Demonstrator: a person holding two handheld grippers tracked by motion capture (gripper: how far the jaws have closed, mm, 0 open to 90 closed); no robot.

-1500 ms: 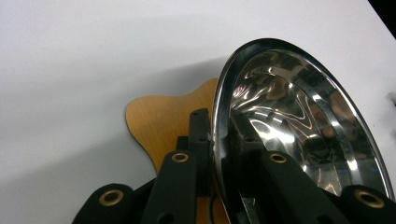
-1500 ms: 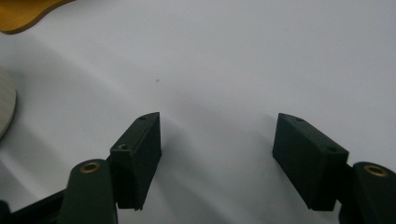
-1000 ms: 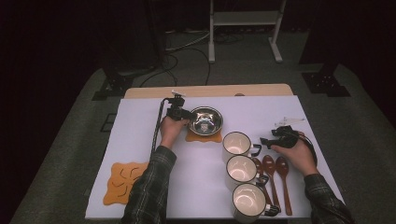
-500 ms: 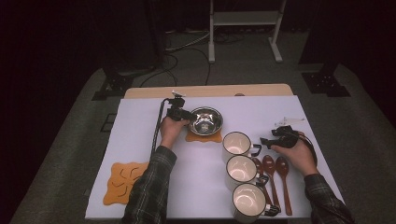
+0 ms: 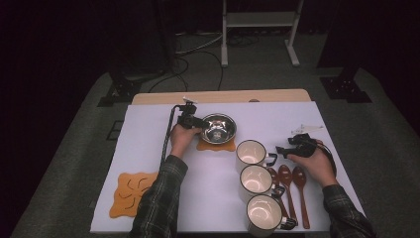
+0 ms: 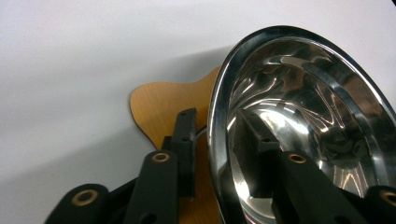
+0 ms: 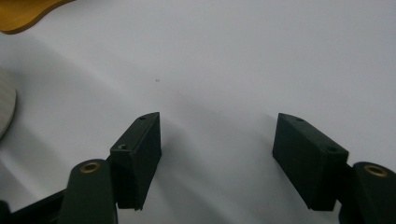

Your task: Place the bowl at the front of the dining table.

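left gripper view: left gripper [image 6: 212, 163] straddles the rim of the steel bowl [image 6: 303, 121], one jaw inside, one outside, jaws just been opening, pads slack | bowl sits on the orange mat [image 6: 159, 107] (likely its intended spot) | right gripper [image 7: 217, 154] wide open, empty, hovers over the white table [image 7: 261, 56]

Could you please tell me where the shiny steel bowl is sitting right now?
In the high view, the shiny steel bowl sits on an orange wavy-edged mat left of centre on the white table, just beyond the topmost cream mug.
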